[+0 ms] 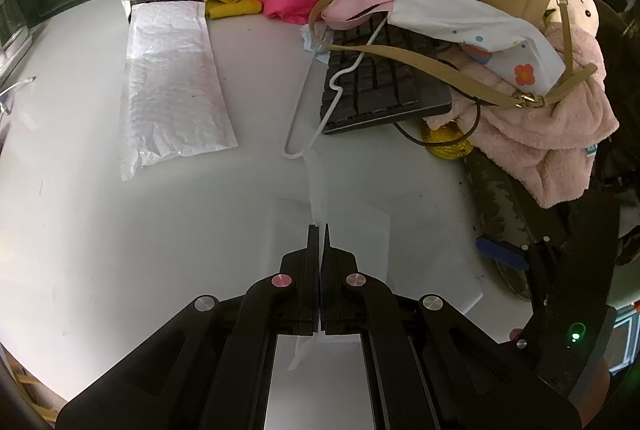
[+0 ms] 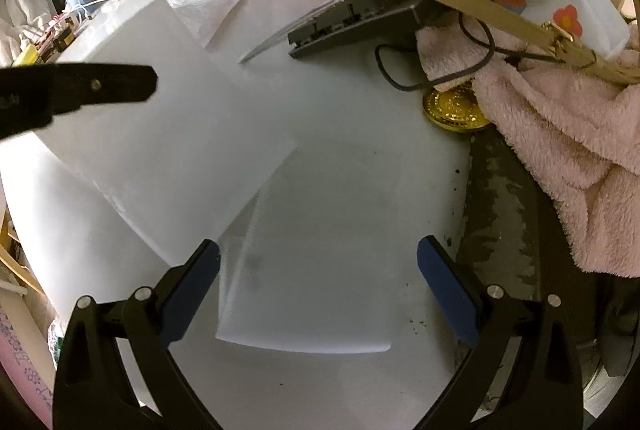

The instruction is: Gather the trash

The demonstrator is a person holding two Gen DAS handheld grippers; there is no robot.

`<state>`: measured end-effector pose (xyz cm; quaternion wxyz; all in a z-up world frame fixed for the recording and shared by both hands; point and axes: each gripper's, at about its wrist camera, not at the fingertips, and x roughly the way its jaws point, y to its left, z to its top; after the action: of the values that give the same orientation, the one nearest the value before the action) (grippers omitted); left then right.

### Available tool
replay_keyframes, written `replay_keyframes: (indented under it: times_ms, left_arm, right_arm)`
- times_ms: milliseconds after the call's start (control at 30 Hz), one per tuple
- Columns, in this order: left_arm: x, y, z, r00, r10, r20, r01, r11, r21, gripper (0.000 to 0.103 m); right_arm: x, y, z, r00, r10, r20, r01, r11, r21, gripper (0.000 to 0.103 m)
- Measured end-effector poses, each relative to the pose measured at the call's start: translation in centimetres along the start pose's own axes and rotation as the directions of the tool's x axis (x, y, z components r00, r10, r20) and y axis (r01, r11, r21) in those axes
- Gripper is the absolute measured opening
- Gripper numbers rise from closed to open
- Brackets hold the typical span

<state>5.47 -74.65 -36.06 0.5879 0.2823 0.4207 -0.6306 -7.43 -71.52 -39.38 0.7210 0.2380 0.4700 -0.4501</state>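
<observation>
above the white table (image 1: 80,230): left gripper (image 1: 319,230) clamped on translucent sheet (image 2: 168,150); right gripper (image 2: 318,258) spread wide, holding nothing; second sheet (image 2: 320,250) barely distinguishable.

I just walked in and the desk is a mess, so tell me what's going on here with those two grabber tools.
A person is clearing trash off a cluttered white table with two handheld grippers. The left gripper is shut on a thin translucent sheet, holding it edge-on above the table. The right gripper is open and poised over a second translucent sheet lying flat. A keyboard, pink towel and bags crowd the far side.
</observation>
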Motion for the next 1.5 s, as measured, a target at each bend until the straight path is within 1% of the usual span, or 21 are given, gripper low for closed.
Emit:
replay_keyframes:
  times_ms: [233, 267, 300, 333, 400, 500, 533, 667, 767, 867, 967, 1200, 1233, 1300, 1400, 1500]
  left_arm:
    - [0.1, 0.3, -0.3, 1.000, 0.006, -0.007, -0.006, 1.000, -0.006, 0.000]
    - [0.1, 0.4, -0.4, 1.000, 0.006, -0.009, -0.006, 1.000, -0.008, 0.000]
    - [0.2, 0.4, -0.4, 1.000, 0.007, -0.010, -0.007, 1.000, -0.009, 0.000]
    - [0.3, 0.4, -0.5, 1.000, 0.008, -0.012, -0.008, 1.000, -0.009, 0.000]
    - [0.3, 0.5, -0.6, 1.000, 0.008, -0.014, -0.008, 1.000, -0.012, 0.000]
    - [0.4, 0.4, -0.7, 1.000, 0.005, -0.016, -0.006, 1.000, -0.015, 0.000]
    - [0.4, 0.4, -0.7, 1.000, 0.004, -0.016, -0.005, 1.000, -0.014, 0.000]
    - [0.4, 0.5, -0.7, 1.000, 0.004, -0.016, -0.005, 1.000, -0.013, 0.000]
    - [0.4, 0.6, -0.7, 1.000, 0.005, -0.017, -0.006, 1.000, -0.022, 0.000]
    - [0.4, 0.7, -0.8, 1.000, 0.006, -0.017, -0.006, 1.000, -0.022, 0.000]
    - [0.4, 0.7, -0.9, 1.000, 0.004, -0.017, -0.004, 1.000, -0.024, 0.000]
    - [0.5, 0.7, -1.0, 1.000, 0.002, -0.011, -0.002, 1.000, -0.024, 0.000]
    - [0.5, 0.7, -0.9, 1.000, 0.002, -0.011, -0.003, 1.000, -0.025, 0.000]
    - [0.6, 0.9, -0.9, 1.000, 0.004, -0.012, -0.004, 1.000, -0.027, 0.000]
    - [0.6, 1.0, -1.0, 1.000, 0.005, -0.013, -0.006, 1.000, -0.028, 0.000]
    - [0.6, 1.2, -1.0, 1.000, 0.003, -0.014, -0.003, 1.000, -0.030, 0.000]
  right_arm:
    - [0.6, -0.3, -0.6, 1.000, -0.004, -0.019, 0.005, 1.000, 0.007, 0.095]
    - [0.6, -0.4, -0.7, 1.000, 0.005, -0.017, -0.004, 1.000, 0.014, 0.091]
    - [0.5, -0.5, -0.8, 1.000, 0.015, -0.010, -0.015, 1.000, 0.017, 0.083]
    - [0.3, -0.4, -0.8, 1.000, 0.021, -0.004, -0.021, 1.000, 0.015, 0.078]
    - [0.0, 0.0, -0.8, 1.000, 0.027, 0.007, -0.027, 1.000, -0.002, 0.061]
    - [-0.1, 0.4, -0.7, 0.999, 0.048, 0.007, -0.048, 0.999, 0.001, 0.049]
    - [-0.2, 0.5, -0.7, 0.999, 0.053, 0.007, -0.053, 0.999, 0.004, 0.048]
    - [-0.1, 0.9, -0.5, 0.997, 0.078, 0.012, -0.078, 0.997, 0.002, 0.036]
    - [-0.1, 1.1, -0.5, 0.996, 0.086, 0.016, -0.086, 0.996, -0.006, 0.031]
    - [-0.1, 1.3, -0.4, 0.996, 0.082, 0.018, -0.082, 0.997, -0.010, 0.031]
    - [-0.3, 1.2, -0.4, 0.998, 0.060, 0.015, -0.060, 0.998, -0.016, 0.031]
    - [-0.2, 1.1, -0.6, 0.998, 0.056, 0.018, -0.055, 0.998, -0.032, 0.031]
    - [-0.2, 1.2, -0.6, 0.998, 0.057, 0.019, -0.056, 0.998, -0.034, 0.029]
    - [-0.2, 1.4, -0.6, 0.997, 0.076, 0.022, -0.075, 0.996, -0.043, 0.017]
    - [-0.2, 2.4, -0.6, 0.997, 0.077, 0.026, -0.075, 0.995, -0.064, 0.004]
    - [-0.1, 2.5, -0.5, 0.997, 0.077, 0.025, -0.076, 0.996, -0.037, 0.003]
